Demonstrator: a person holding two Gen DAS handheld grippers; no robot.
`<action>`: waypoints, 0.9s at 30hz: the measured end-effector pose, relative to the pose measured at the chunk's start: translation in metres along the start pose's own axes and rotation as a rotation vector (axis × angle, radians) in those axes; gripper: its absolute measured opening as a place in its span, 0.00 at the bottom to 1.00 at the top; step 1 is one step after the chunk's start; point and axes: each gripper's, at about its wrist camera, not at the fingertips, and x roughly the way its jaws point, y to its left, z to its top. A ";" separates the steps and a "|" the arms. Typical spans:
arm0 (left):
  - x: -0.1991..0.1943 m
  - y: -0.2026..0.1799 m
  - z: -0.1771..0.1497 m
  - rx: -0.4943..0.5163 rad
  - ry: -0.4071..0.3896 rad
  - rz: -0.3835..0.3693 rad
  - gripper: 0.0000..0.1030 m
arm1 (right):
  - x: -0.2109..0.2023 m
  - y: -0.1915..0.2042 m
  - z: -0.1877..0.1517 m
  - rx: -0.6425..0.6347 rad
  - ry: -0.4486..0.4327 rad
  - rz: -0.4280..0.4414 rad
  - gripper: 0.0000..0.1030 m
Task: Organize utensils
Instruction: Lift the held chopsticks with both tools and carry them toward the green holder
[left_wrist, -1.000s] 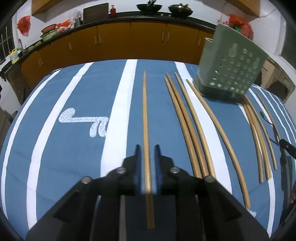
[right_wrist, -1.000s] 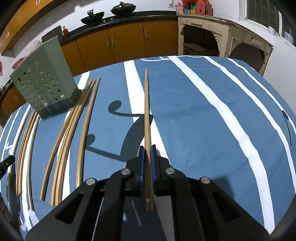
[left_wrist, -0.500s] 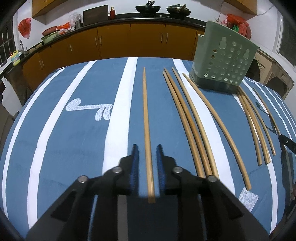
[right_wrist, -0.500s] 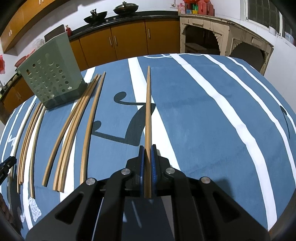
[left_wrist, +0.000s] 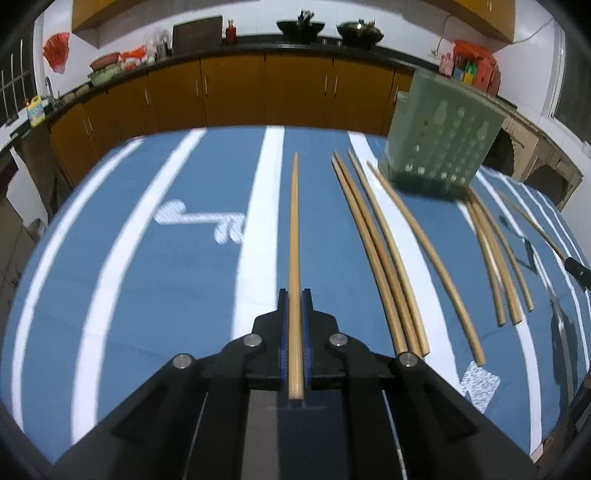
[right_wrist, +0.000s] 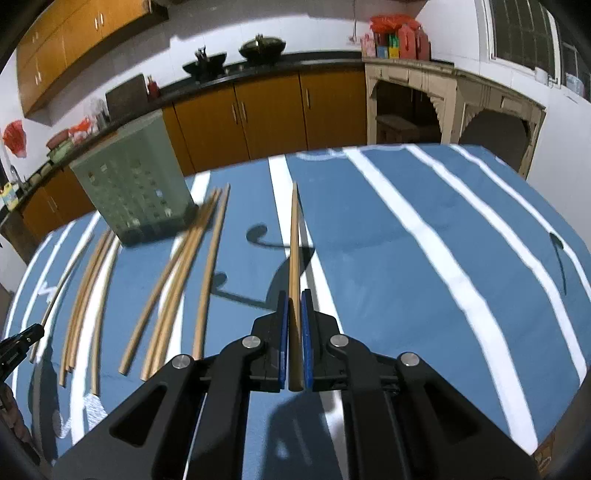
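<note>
L gripper (left_wrist: 294, 295) is clamped on a single wooden chopstick (left_wrist: 294, 236), blue pads (left_wrist: 283, 332) pressed to both sides, stick running straight fwd along the fingers w/ its thick end poking back between the black arms and its tapered tip pointing toward the far table edge. R gripper (right_wrist: 294, 295) is likewise closed tight on a second chopstick (right_wrist: 294, 236), held clear of the cloth, its shadow cast on the surface below. Just right of the L-held stick, in the left wrist view, four loose chopsticks (left_wrist: 380, 254) lie on the blue-and-white striped tablecloth (left_wrist: 147, 258), three bunched together, one apart; a further group (left_wrist: 495, 254) lies beyond them, nearer the right edge. A pale green perforated utensil holder (left_wrist: 443, 144) stands upright on the cloth at the far ends of these sticks, blurred. In the right wrist view the same holder (right_wrist: 133, 192) sits far left w/ sticks fanned out beside it (right_wrist: 184, 266). Behind the table: orange-brown cabinets (left_wrist: 236, 88) under a dark counter w/ two woks (left_wrist: 301, 26). Whether the L-held stick touches the cloth can't be told.
</note>
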 end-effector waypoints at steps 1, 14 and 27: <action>-0.006 0.001 0.003 0.002 -0.017 -0.001 0.07 | -0.003 0.000 0.002 0.000 -0.009 0.002 0.07; -0.079 0.005 0.040 0.005 -0.251 -0.007 0.07 | -0.047 0.003 0.037 -0.010 -0.210 0.028 0.07; -0.104 0.010 0.079 -0.017 -0.362 -0.016 0.07 | -0.064 0.009 0.078 -0.014 -0.302 0.080 0.07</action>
